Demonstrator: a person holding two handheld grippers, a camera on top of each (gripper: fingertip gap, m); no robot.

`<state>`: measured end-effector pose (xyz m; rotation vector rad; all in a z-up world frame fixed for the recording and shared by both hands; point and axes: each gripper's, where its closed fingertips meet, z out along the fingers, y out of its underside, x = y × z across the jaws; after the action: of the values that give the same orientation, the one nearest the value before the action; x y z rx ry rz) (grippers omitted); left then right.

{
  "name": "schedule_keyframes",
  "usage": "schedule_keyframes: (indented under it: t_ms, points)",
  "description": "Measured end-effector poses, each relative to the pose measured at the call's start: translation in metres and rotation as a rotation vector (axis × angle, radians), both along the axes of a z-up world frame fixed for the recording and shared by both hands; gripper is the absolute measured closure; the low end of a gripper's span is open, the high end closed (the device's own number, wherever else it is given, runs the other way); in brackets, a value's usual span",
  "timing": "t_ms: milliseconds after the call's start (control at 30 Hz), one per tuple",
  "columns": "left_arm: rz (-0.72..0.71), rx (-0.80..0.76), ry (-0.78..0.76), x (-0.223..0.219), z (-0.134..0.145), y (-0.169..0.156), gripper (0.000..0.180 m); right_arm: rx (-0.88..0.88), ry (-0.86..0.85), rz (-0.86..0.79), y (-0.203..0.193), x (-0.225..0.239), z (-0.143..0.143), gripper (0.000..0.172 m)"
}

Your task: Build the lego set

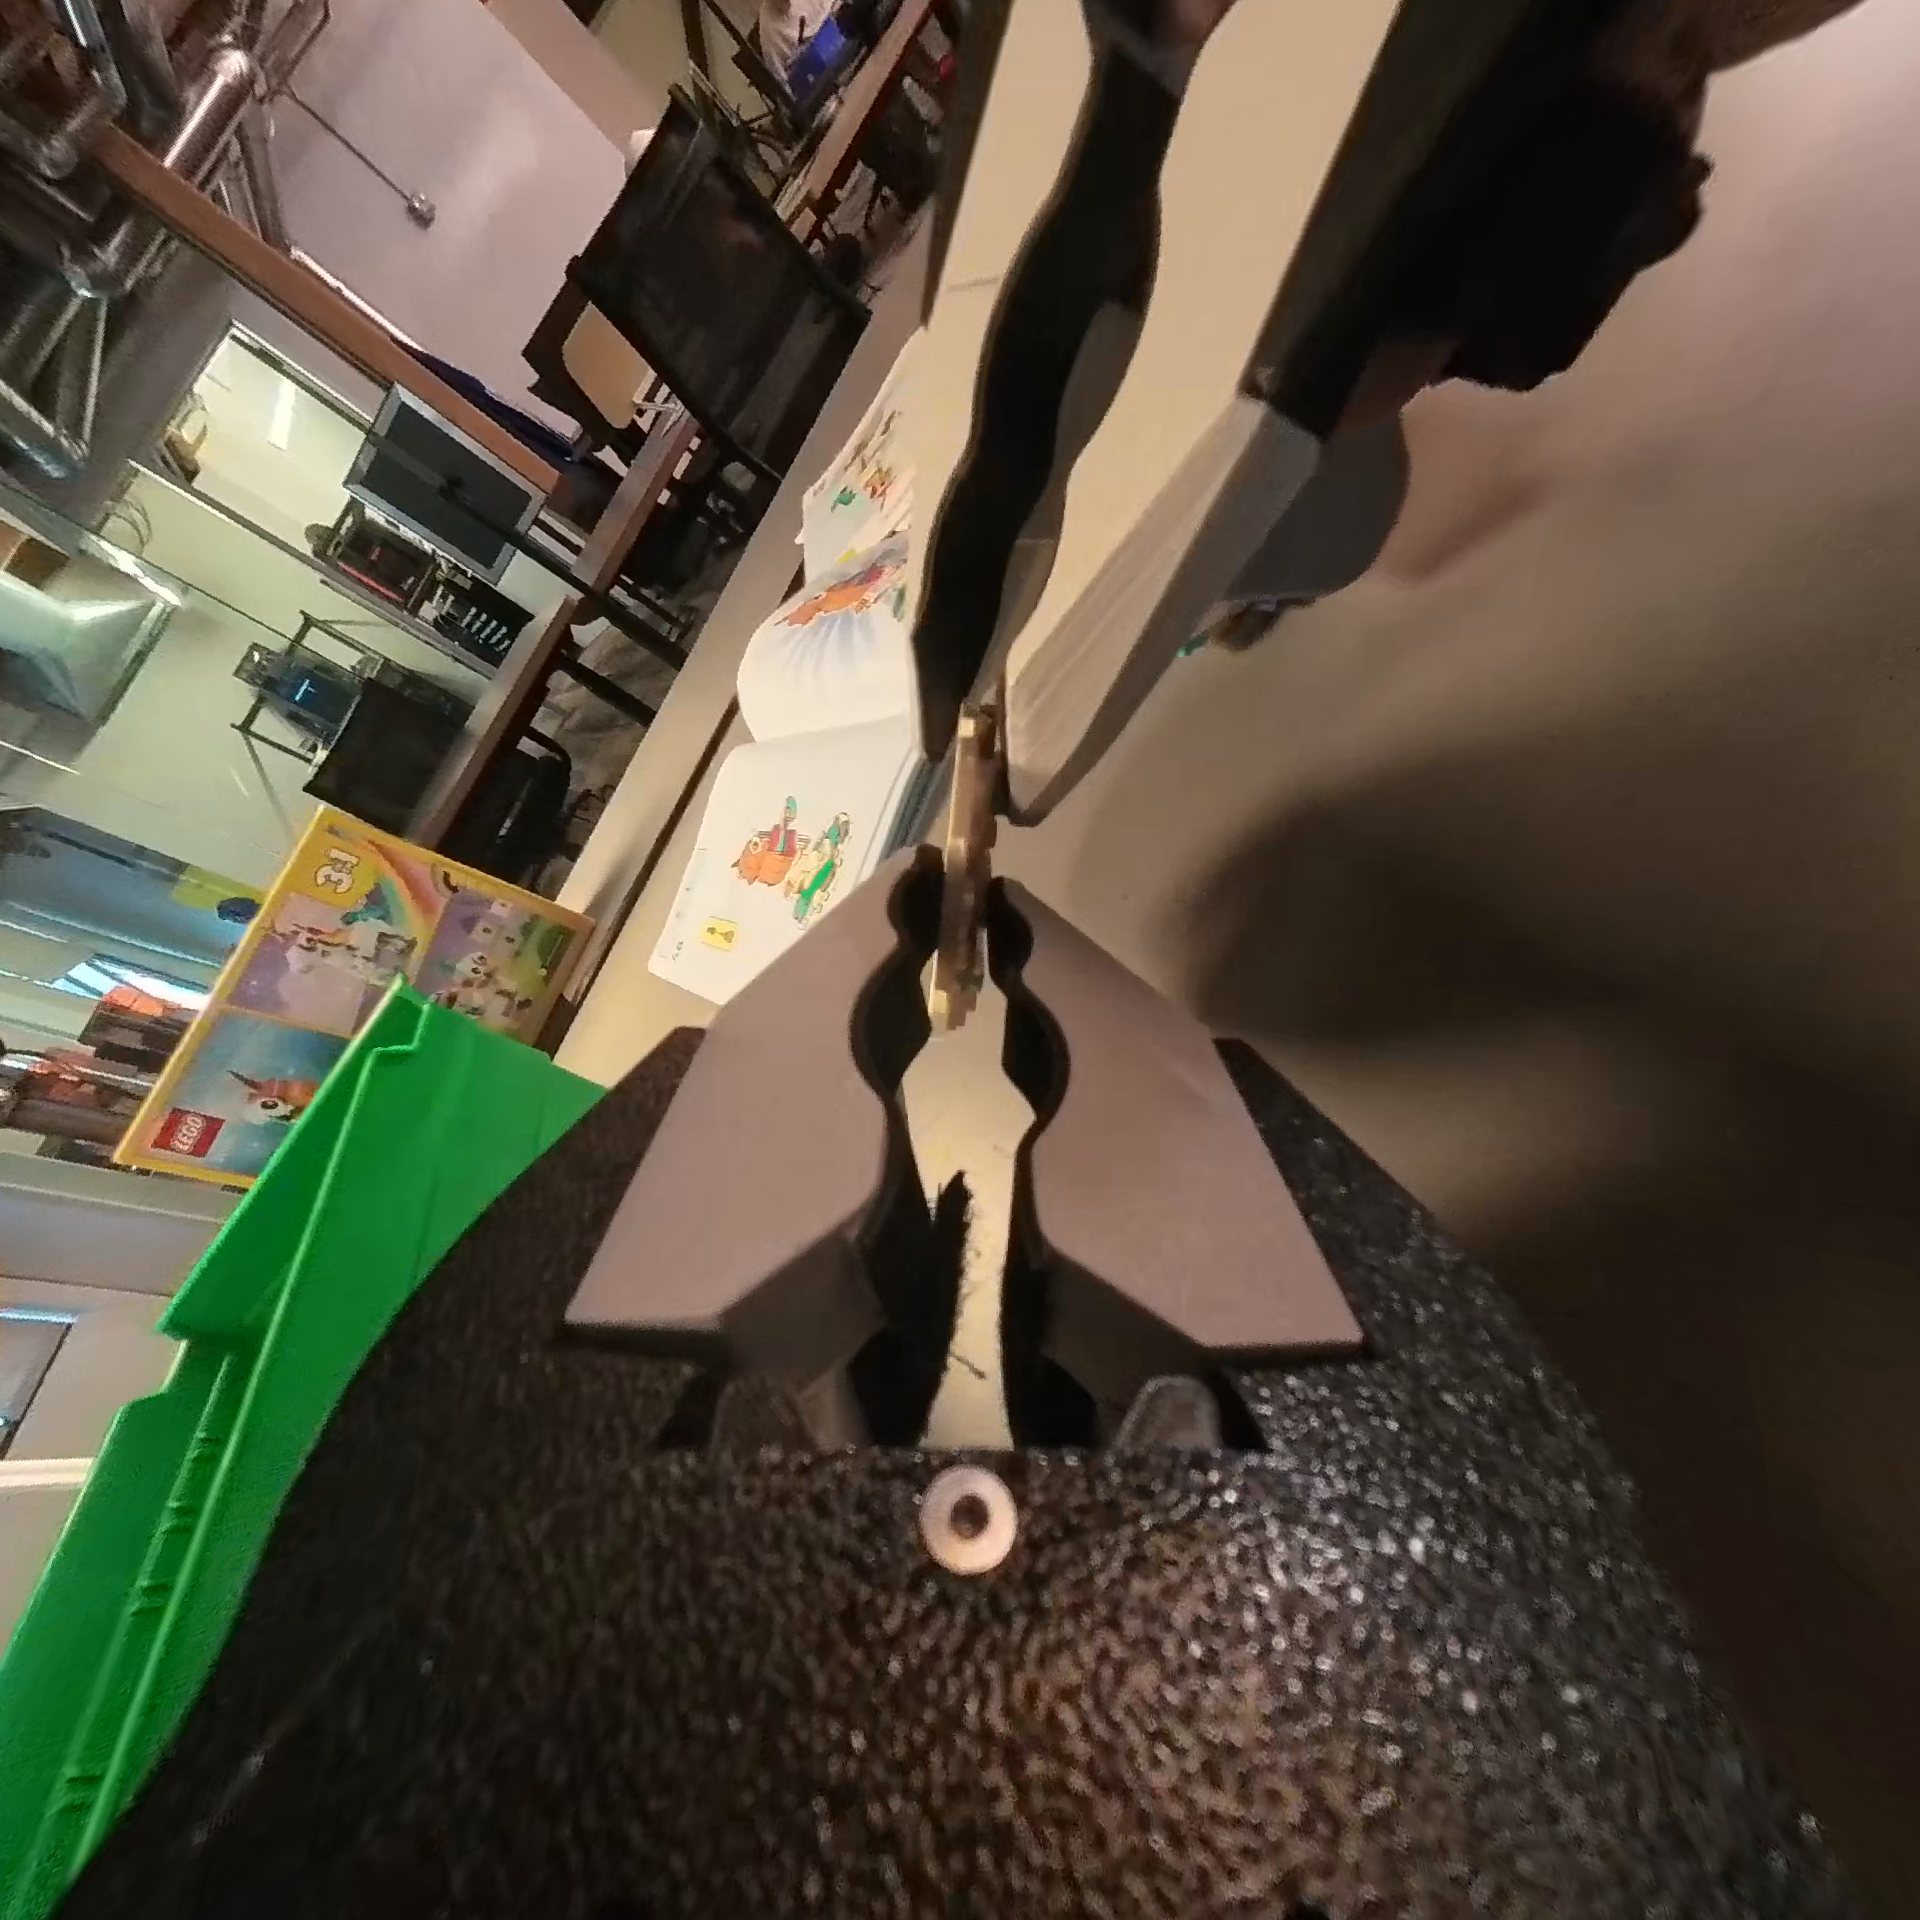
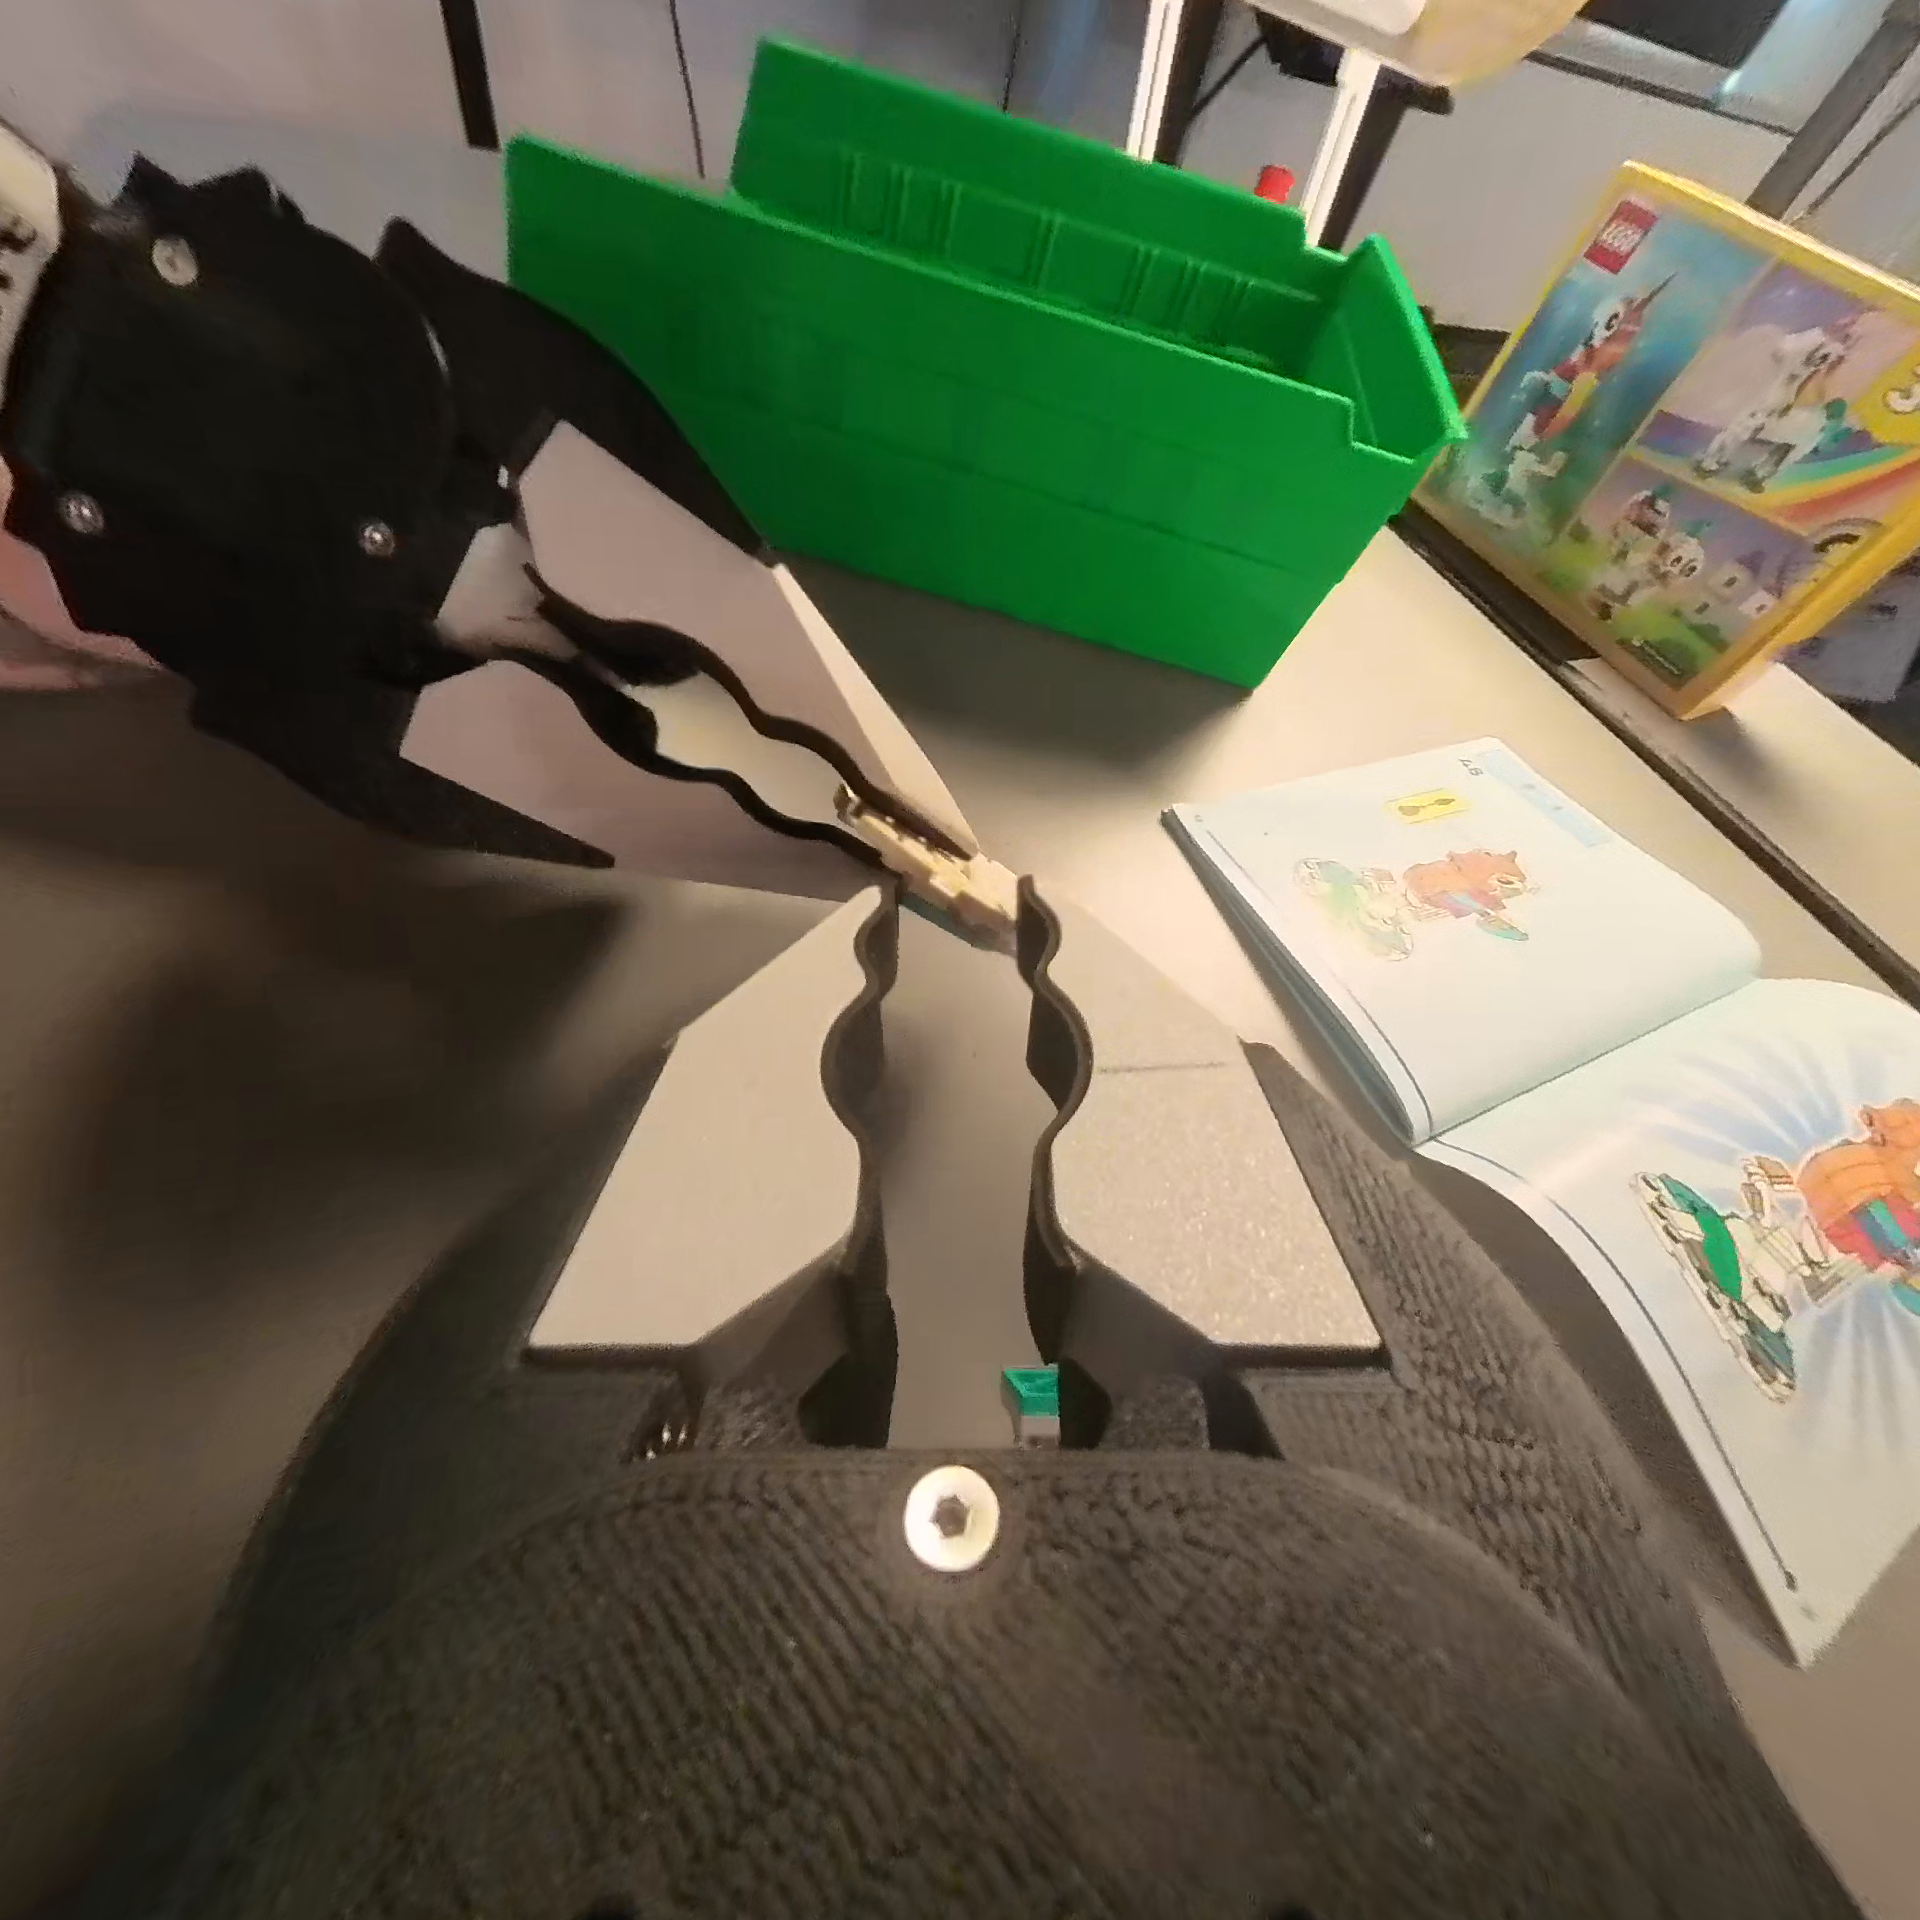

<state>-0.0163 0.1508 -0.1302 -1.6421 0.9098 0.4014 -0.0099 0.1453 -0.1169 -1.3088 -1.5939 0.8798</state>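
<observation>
A small cream brick assembly point(image 2: 951, 894) with a teal underside hangs above the grey table point(image 2: 1091, 707), between both grippers. My left gripper point(image 1: 958, 888) is shut on one end of it; in the left wrist view the assembly point(image 1: 966, 904) stands edge-on between its fingertips. My right gripper point(image 2: 956, 904) is shut on the other end, and both of its pads touch the piece. In the left wrist view the right gripper point(image 1: 977, 769) comes down from above and pinches the top of the assembly. In the right wrist view the left gripper point(image 2: 894, 831) reaches in from the upper left.
A green plastic bin point(image 2: 987, 416) stands behind the grippers. It also shows in the left wrist view point(image 1: 260, 1299). An open instruction booklet point(image 2: 1558, 987) lies to the right. A yellow toy box point(image 2: 1683, 436) stands at the far right. A small teal brick point(image 2: 1029, 1387) lies under my right gripper. Left and right tips are no more than a few centimetres apart.
</observation>
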Motion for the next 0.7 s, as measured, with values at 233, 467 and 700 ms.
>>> schedule_keyframes:
  t_ms: [233,467,700]
  points:
    - [0.007,0.005,-0.08,-0.003,0.005,0.0,0.176,-0.079,0.007,-0.038,0.003,-0.002,0.001,0.149]
    - [-0.001,-0.029,-0.147,-0.003,0.0,0.002,0.176,-0.111,-0.02,-0.088,0.008,-0.003,-0.003,0.146]
    - [0.018,-0.025,-0.185,-0.004,0.001,0.003,0.177,-0.083,-0.055,-0.126,0.011,-0.001,-0.005,0.145]
